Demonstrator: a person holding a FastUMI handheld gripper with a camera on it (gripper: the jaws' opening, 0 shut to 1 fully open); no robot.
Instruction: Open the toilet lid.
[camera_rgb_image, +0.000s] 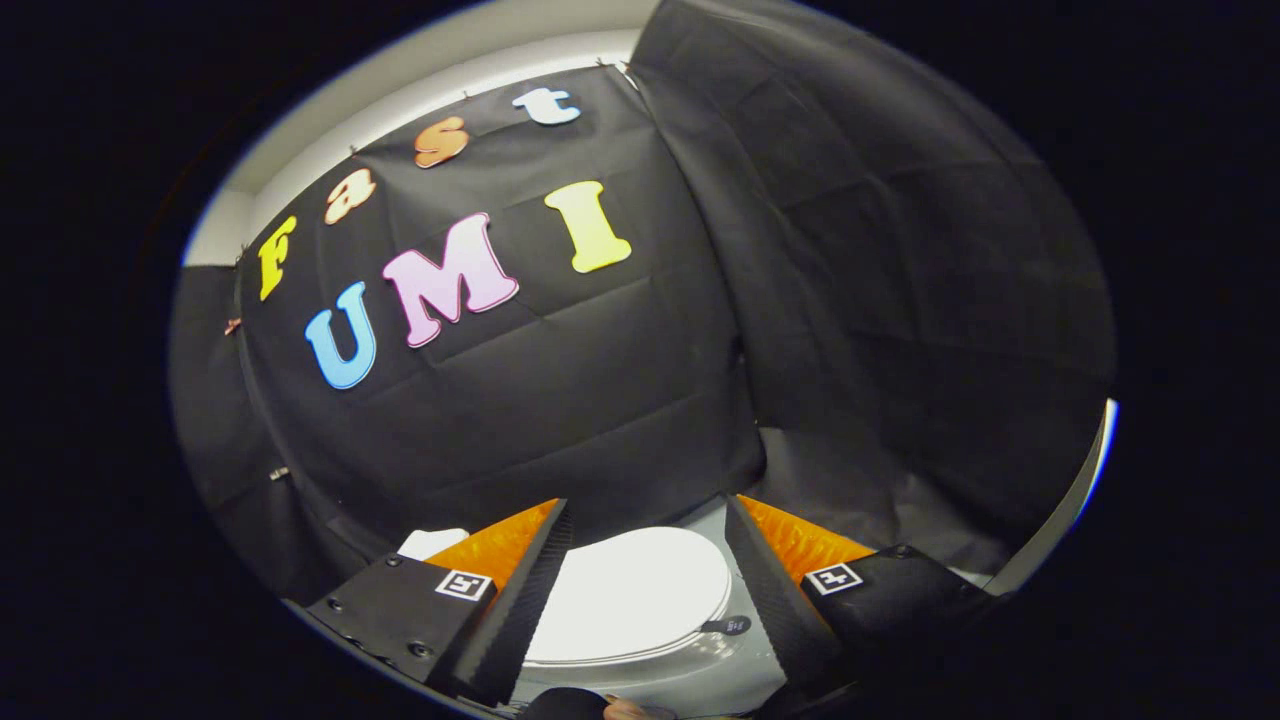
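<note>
The toilet lid (628, 592) lies flat and closed on the bowl, a smooth white oval seen between the two fingers and below them, so the task has not yet begun in any visible way. The lid's near edge sits lowest, with the pale bowl rim (655, 672) curving just beneath it; judging from that, the front lip is the likely place to get under and lift. A small dark tab or button (728, 626) rests just beside the lid on its right flank, touching or nearly touching the rim; what it is cannot be told. The gripper (645, 530) hangs above the lid, its fingers spread wide apart and holding nothing, the lid framed in the gap between them, which suits an approach rather than a grasp. Left of the lid, past the left finger, a bit of white object (432, 542) peeks out, too hidden to name. Behind the lid rises the black cloth wall (620, 400) of the booth, hanging in folds, and a pale strip of ceiling or upper wall (420, 90) runs above it.
</note>
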